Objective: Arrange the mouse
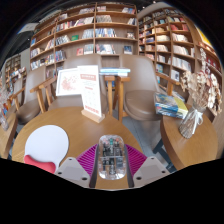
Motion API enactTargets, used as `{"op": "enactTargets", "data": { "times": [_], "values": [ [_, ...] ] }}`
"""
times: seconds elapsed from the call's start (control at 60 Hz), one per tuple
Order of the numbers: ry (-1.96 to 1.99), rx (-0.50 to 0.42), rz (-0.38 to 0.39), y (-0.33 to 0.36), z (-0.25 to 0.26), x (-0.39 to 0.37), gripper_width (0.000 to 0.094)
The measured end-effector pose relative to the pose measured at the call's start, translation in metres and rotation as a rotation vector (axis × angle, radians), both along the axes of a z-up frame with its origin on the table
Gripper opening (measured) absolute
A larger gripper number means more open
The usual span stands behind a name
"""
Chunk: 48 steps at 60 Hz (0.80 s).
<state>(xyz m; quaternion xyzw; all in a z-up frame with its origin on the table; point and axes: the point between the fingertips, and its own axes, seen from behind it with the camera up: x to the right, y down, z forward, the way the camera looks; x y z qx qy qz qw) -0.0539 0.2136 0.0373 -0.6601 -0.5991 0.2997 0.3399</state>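
A clear, see-through mouse (111, 158) with its circuit board showing sits between my gripper's (111, 160) two fingers. Both magenta pads (87, 158) press against its sides, so the gripper is shut on it. The mouse is held just above a round wooden table (60, 125). A white and pink mat (43, 143) lies on the table to the left of the fingers.
A standing sign card (82, 88) stands on the table beyond the mouse. Wooden chairs (140, 85) ring the table. Another table with books (192, 120) is to the right. Tall bookshelves (90, 35) fill the back of the room.
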Motion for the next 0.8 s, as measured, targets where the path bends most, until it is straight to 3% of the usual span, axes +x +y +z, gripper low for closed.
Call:
{"op": "enactTargets", "data": {
  "times": [0.15, 0.283, 0.483, 0.617, 0.8],
  "values": [
    [0.064, -0.047, 0.043, -0.07, 0.058, -0.002, 0.0427],
    [0.078, -0.084, 0.09, -0.152, 0.074, -0.011, 0.0427],
    [0.015, -0.092, 0.13, -0.249, 0.029, -0.03, 0.0427],
    [-0.035, -0.009, 0.138, -0.269, -0.015, -0.04, 0.043],
    [-0.047, -0.001, 0.113, -0.273, -0.046, -0.043, 0.0477]
  ]
}}
